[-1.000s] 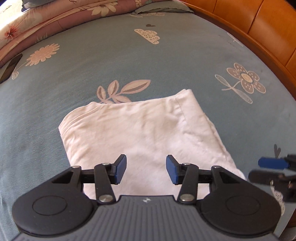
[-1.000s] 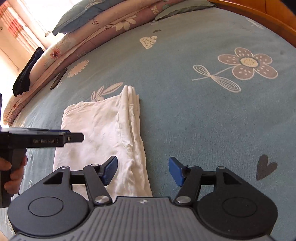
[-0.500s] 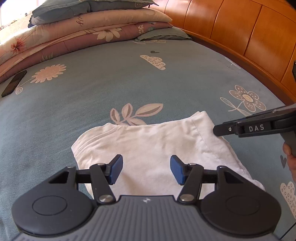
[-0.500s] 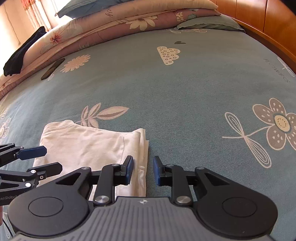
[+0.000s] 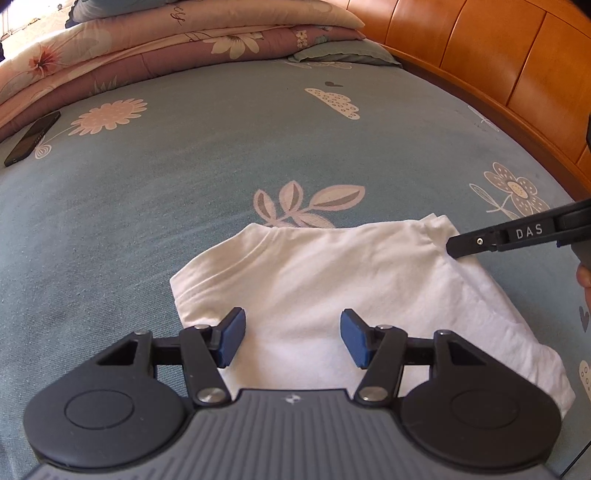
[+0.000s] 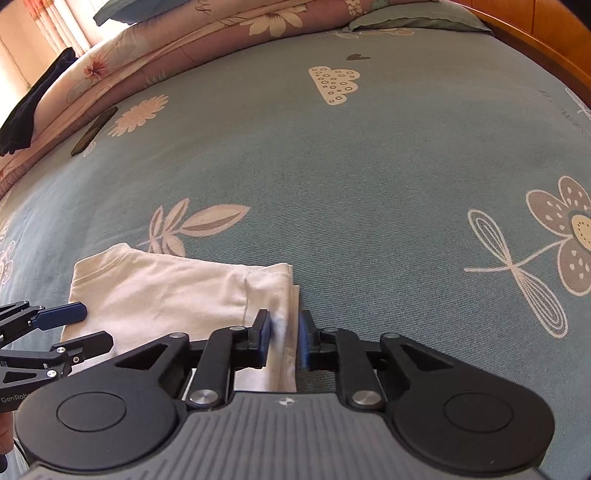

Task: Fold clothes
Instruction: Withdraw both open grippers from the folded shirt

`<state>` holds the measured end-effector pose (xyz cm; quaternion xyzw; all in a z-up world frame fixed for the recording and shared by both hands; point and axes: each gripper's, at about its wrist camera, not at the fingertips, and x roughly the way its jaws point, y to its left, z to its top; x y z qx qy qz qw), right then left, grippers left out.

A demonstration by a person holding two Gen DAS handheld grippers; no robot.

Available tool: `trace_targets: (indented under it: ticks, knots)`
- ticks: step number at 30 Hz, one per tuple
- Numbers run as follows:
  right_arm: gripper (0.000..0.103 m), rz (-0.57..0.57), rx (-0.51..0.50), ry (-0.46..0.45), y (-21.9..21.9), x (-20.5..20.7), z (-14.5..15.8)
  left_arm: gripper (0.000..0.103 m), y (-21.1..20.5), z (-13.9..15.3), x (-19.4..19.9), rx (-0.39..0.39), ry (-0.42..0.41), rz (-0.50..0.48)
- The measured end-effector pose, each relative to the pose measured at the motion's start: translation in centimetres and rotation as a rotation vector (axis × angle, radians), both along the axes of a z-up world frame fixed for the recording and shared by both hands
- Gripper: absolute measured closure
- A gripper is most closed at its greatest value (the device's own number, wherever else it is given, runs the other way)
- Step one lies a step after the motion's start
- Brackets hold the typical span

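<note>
A folded white garment [image 5: 332, 288] lies on the blue-green patterned bedsheet [image 5: 184, 177]. My left gripper [image 5: 290, 338] hovers open over its near left part, nothing between the blue pads. In the right wrist view, my right gripper [image 6: 283, 341] is shut on the layered right edge of the white garment [image 6: 166, 291], cloth pinched between the blue pads. From the left wrist view the right gripper [image 5: 454, 246] shows as a black finger touching the garment's far right corner. The left gripper [image 6: 70, 328] appears open at the left of the right wrist view.
Stacked floral quilts and pillows [image 5: 166, 33] lie along the far side of the bed. A dark phone [image 5: 31, 138] rests on the sheet at far left. A wooden headboard [image 5: 498, 62] runs along the right. A dark cloth [image 6: 33, 103] hangs on the quilts.
My right gripper swung round, came down to the garment's right edge and closed on it. The left gripper stayed open and drew back a little over the near left part.
</note>
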<state>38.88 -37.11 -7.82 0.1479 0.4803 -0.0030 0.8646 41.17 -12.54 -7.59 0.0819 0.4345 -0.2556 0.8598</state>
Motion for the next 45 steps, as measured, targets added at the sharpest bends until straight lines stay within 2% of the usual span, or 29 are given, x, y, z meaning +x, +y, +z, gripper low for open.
trace_targets:
  ticks: [3, 5, 9, 11, 12, 13, 16, 20, 22, 24, 25, 27, 29, 33, 37, 39, 42, 43, 45]
  knots:
    - [0.078, -0.029, 0.002, -0.046, -0.2, -1.1, 1.7, 0.045, 0.1, 1.3, 0.1, -0.013, -0.065, 0.003]
    - [0.076, -0.012, 0.013, -0.069, 0.2, -1.7, 2.6, 0.044, 0.2, 1.3, 0.6, -0.036, -0.054, -0.021]
    - [0.074, 0.037, 0.022, -0.055, 1.6, -2.3, 2.6, 0.046, 0.3, -1.0, 2.6, 0.064, -0.009, 0.028]
    - [0.074, 0.051, 0.012, -0.030, 1.9, -2.6, 2.3, 0.046, 1.4, -0.4, 3.5, 0.014, 0.007, 0.079]
    - [0.074, 0.054, 0.016, -0.027, 2.0, -2.9, 2.3, 0.047, 1.8, 0.4, 3.4, 0.002, -0.019, 0.100]
    - [0.074, 0.057, 0.021, -0.024, 2.1, -3.2, 2.3, 0.047, 2.2, 1.3, 3.1, -0.009, -0.035, 0.091]
    - [0.073, 0.062, 0.040, -0.003, 2.5, -4.3, 2.4, 0.047, 2.8, 3.5, 1.2, -0.077, -0.015, -0.001]
    - [0.070, 0.073, 0.050, 0.024, 3.5, -5.9, 2.4, 0.043, 2.1, 3.1, -2.0, -0.132, 0.104, -0.149]
    - [0.065, 0.076, 0.052, 0.033, 4.0, -6.6, 2.2, 0.043, 1.8, 1.3, -2.6, -0.098, 0.138, -0.143]
    - [0.065, 0.077, 0.043, 0.038, 4.4, -7.2, 2.2, 0.051, 2.3, -0.5, -1.8, -0.089, 0.173, -0.083]
    - [0.065, 0.079, 0.034, 0.039, 4.6, -7.5, 2.2, 0.057, 2.9, -0.7, -1.4, -0.120, 0.192, -0.042]
    - [0.065, 0.086, 0.026, 0.037, 4.7, -8.2, 2.4, 0.057, 3.5, 0.3, -1.4, -0.157, 0.174, 0.000]
    - [0.065, 0.090, 0.027, 0.040, 4.7, -8.9, 2.6, 0.049, 3.9, 2.4, -2.5, -0.144, 0.098, -0.006]
    - [0.065, 0.105, 0.040, 0.042, 5.2, -10.2, 3.4, 0.048, 5.0, 4.1, -5.3, -0.103, 0.097, -0.035]
    - [0.060, 0.193, 0.109, 0.032, 7.2, -11.9, 4.2, 0.048, 6.9, 3.7, -9.0, -0.045, 0.128, 0.025]
    - [0.049, 0.248, 0.173, 0.046, 8.7, -13.1, 4.1, 0.046, 7.9, 3.1, -10.2, -0.017, 0.146, 0.040]
    - [0.046, 0.317, 0.271, 0.083, 11.6, -15.3, 3.1, 0.046, 9.3, 2.3, -11.4, 0.006, 0.162, 0.046]
    - [0.046, 0.334, 0.286, 0.092, 12.8, -16.2, 2.5, 0.045, 9.6, 2.0, -11.4, 0.003, 0.168, 0.036]
    - [0.046, 0.352, 0.242, 0.069, 15.4, -17.9, 1.7, 0.045, 9.7, 1.2, -10.9, 0.011, 0.187, -0.001]
